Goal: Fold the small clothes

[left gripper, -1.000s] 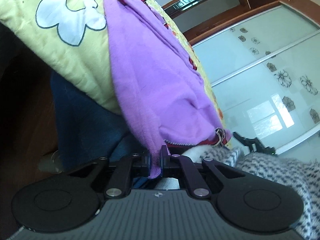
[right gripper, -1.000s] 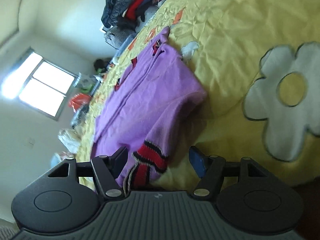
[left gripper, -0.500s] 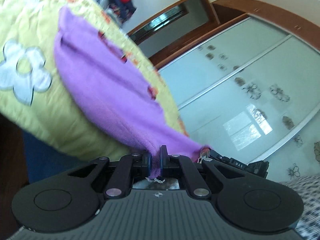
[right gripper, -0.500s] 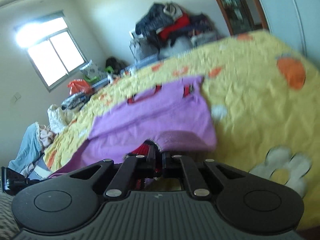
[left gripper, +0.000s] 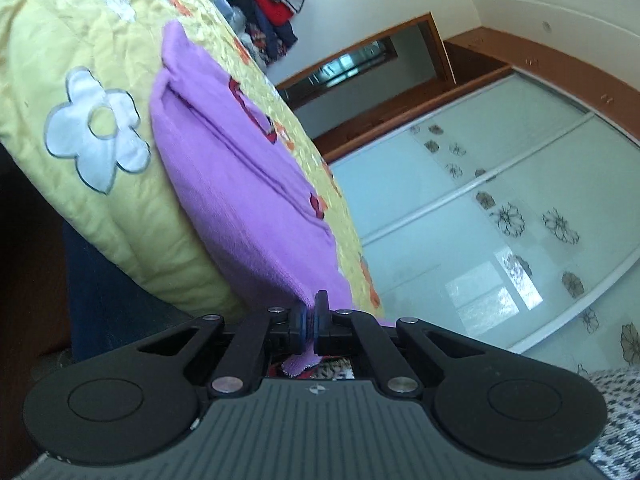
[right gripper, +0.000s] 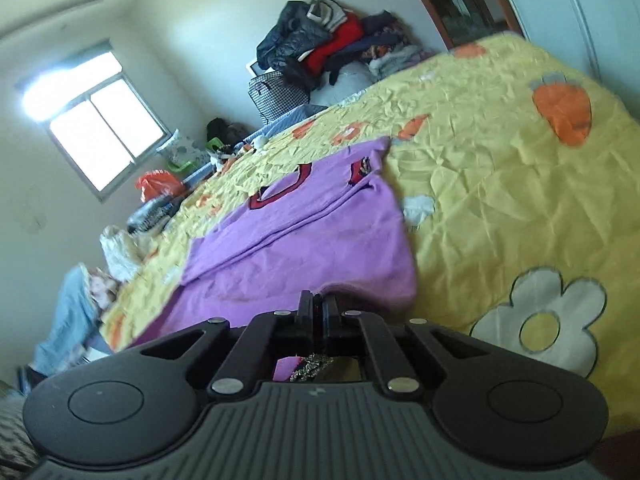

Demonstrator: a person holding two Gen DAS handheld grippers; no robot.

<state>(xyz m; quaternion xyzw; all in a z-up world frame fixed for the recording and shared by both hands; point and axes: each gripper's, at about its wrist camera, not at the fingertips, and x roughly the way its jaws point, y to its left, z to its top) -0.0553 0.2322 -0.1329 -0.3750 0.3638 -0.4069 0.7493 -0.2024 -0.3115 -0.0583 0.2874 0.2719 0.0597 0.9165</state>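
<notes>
A small purple garment (left gripper: pixel 248 184) with red and black trim lies spread on the yellow quilt (left gripper: pixel 60 40) of a bed. In the left wrist view its near edge rises off the bed into my left gripper (left gripper: pixel 310 312), which is shut on the purple cloth. In the right wrist view the same purple garment (right gripper: pixel 304 232) lies folded along its length, and its near end lifts toward my right gripper (right gripper: pixel 316 308). That gripper is shut on the garment's red trimmed edge, with a scrap of purple showing behind the fingers.
The quilt (right gripper: pixel 500 168) carries white flowers and orange carrots. A pile of dark and red clothes (right gripper: pixel 332 48) sits at the far end of the bed. Bags and clutter (right gripper: pixel 160 188) line the far side under a window. Glass wardrobe doors (left gripper: pixel 500 208) stand beside the bed.
My right gripper has closed on the garment's trimmed edge and rolled level. Both grippers have risen, lifting the garment's near edge off the quilt.
</notes>
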